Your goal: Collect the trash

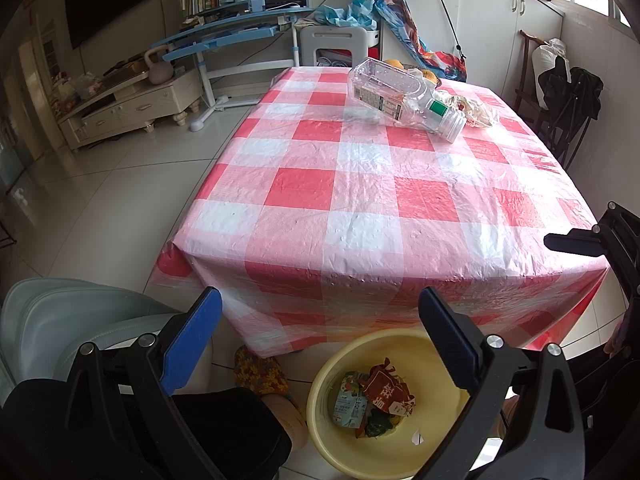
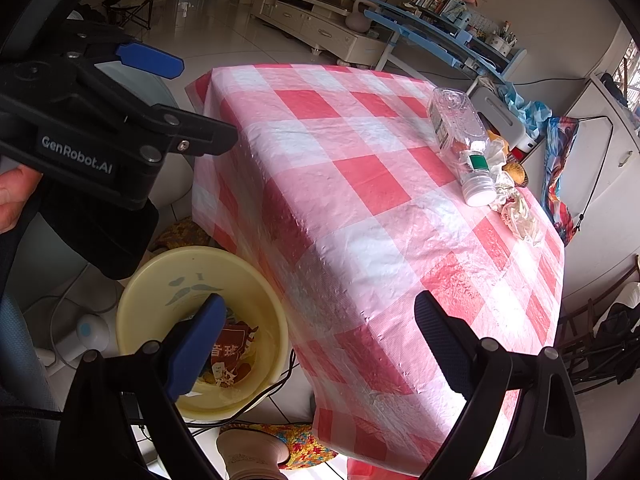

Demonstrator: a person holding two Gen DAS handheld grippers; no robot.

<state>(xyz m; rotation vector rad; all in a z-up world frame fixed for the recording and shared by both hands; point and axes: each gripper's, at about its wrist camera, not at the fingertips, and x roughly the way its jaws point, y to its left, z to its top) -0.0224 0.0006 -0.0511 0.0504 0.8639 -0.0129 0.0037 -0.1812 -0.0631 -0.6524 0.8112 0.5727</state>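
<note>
A clear plastic bottle (image 1: 404, 98) lies on its side at the far end of the desk (image 1: 360, 200), its white cap (image 1: 454, 126) pointing toward the near right. It looks empty, so it is likely light, stiff enough to hold but easy to dent, and smooth enough to roll or slip. The ribbed neck just behind the cap, or the narrower waist of the body, seems the surest place to take hold. Touching the bottle's cap end is crumpled paper (image 1: 478, 110), soft and light, likely best pinched at a raised fold. Orange fruit (image 1: 394, 63) sits behind the bottle.

On the floor just beside the desk's near edge stands a yellow bin (image 1: 332, 368). It holds several flattened snack wrappers (image 1: 384, 392), one red, one green and white.

The left hand-held gripper (image 1: 320, 344) hovers above the bin with jaws wide apart, holding nothing. The right hand-held gripper (image 2: 320, 344) hangs over the desk's near corner, jaws also spread and empty, well apart from the bottle.
</note>
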